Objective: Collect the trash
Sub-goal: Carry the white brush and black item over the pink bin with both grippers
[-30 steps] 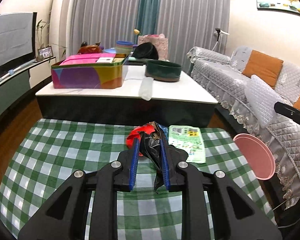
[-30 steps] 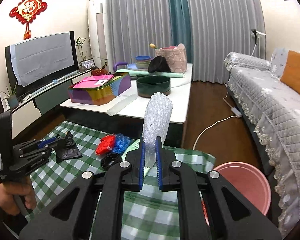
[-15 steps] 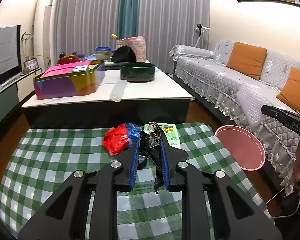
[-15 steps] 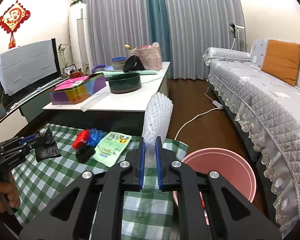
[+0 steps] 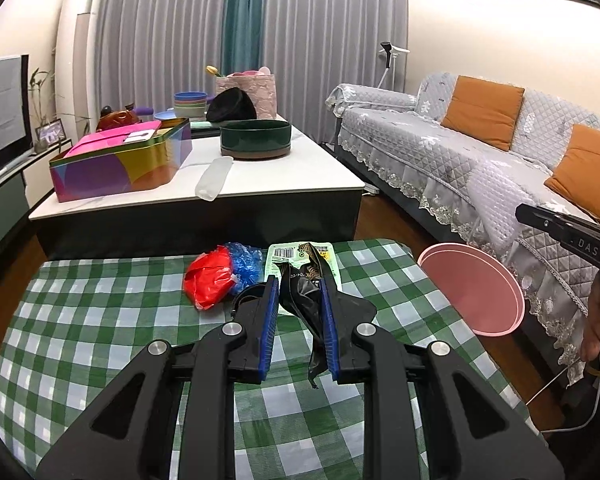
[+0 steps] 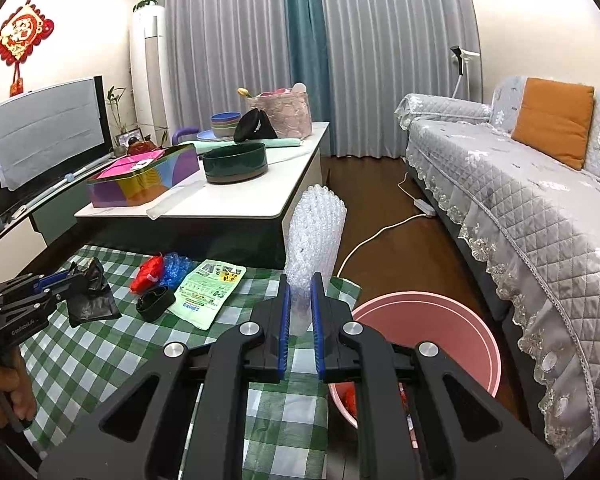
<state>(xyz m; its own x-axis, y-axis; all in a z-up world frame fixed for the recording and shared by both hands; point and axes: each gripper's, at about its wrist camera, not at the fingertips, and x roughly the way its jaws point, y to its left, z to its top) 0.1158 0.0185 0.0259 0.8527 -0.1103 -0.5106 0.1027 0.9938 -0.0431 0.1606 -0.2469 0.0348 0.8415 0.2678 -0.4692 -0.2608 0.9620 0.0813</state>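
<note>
Carrying: two pieces of trash are in hand at once, neither yet dropped.
Right gripper [image 6: 300,312]: clamped on a sheet of bubble wrap [image 6: 315,232] that stands upright between its blue pads.
Left gripper [image 5: 299,312]: closed on a crumpled black wrapper [image 5: 306,292], which hangs down between its blue pads above the checked cloth [image 5: 100,320].
Pink bin [image 6: 428,332]: on the floor just below and to the right of the right gripper, off the cloth's edge; from the left gripper it sits well off to the right. Something red already lies inside it, so part of the collecting looks done.
Left on the cloth: a red bag [image 6: 148,274] bunched with a blue one [image 6: 176,266], a black ring-shaped piece [image 6: 154,306], and a green-and-white packet [image 6: 208,292], all ahead of the left gripper and to the left of the right one.
Progress: judged as midway; the two held pieces need releasing over the bin, the bubble wrap nearest to it, then at least four items remain to fetch.
</note>
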